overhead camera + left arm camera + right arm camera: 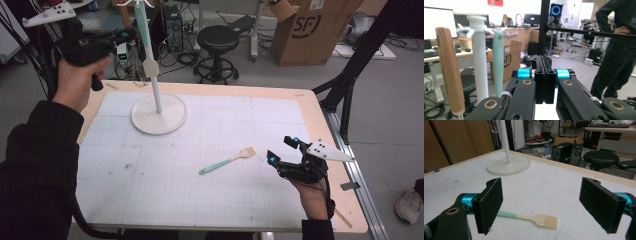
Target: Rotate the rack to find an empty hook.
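My left gripper (545, 82) is up by the top of the stand (159, 114), its jaws pressed together with nothing between them. A spatula (144, 37) with a mint handle hangs from the stand's top hook, just beside that gripper. My right gripper (544, 206) hovers low near the right edge of the worktop (310, 107), jaws wide and empty, with the brush (227, 160) lying flat just ahead of them.

The risk on the left: pulling the hand away carelessly could knock the hanging spatula off its hook or tip the stand. On the right, the brush lies flat and thin, so the pads (487, 206) could close on the worktop and skid it away, or pinch the bristles instead of the handle.

The brush has a mint handle, a pale wooden neck and a flat comb-like head, pointing toward the far right corner.
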Available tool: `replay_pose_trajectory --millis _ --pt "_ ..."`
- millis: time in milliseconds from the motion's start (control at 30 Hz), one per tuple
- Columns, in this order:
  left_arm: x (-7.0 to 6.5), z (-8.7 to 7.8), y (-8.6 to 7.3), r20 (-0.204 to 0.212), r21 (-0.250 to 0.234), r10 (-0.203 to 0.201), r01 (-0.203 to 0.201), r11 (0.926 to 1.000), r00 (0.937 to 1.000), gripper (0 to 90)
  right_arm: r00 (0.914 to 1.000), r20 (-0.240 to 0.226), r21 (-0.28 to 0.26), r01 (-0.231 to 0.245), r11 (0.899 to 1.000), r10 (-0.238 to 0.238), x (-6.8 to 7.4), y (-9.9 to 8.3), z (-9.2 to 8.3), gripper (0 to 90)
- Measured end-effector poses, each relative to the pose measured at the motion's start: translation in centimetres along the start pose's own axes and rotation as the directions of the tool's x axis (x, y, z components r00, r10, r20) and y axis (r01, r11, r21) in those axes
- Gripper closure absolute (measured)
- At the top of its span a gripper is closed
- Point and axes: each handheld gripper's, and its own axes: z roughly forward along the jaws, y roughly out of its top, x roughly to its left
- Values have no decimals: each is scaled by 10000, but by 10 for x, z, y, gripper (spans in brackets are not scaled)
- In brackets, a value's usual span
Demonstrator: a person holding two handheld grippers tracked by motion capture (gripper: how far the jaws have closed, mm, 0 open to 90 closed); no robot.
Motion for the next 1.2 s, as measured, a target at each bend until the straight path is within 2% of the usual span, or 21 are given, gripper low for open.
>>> replay_pose_trajectory --millis 133,267,400,500,567,867,1200 --pt "2 14 11 -63 80 122 -122 9999 9999 896 9999 115 -122 -4 9999 5 -2 4 -2 179" --pt "5 29 18 -116 121 62 -61 9999 9999 896 9999 145 -163 -37 9999 39 -2 4 -2 180" --pt "8 43 19 -276 265 15 -8 9996 9996 896 9998 195 -165 -54 9998 57 -3 4 -3 179" --pt "13 48 17 -567 179 -137 147 9997 9983 896 9996 259 -247 -105 9996 112 -4 4 -6 180" --pt "16 48 16 -667 139 -258 267 9995 9974 897 9995 287 -271 -115 9996 122 -4 3 -9 179" --pt "21 43 17 -1075 194 -114 136 9997 9941 896 9992 355 -317 -183 9993 194 -6 4 -14 179" --pt "32 30 19 -1940 233 -100 148 9996 9810 896 9995 261 -359 -148 9992 157 -3 7 -12 180"
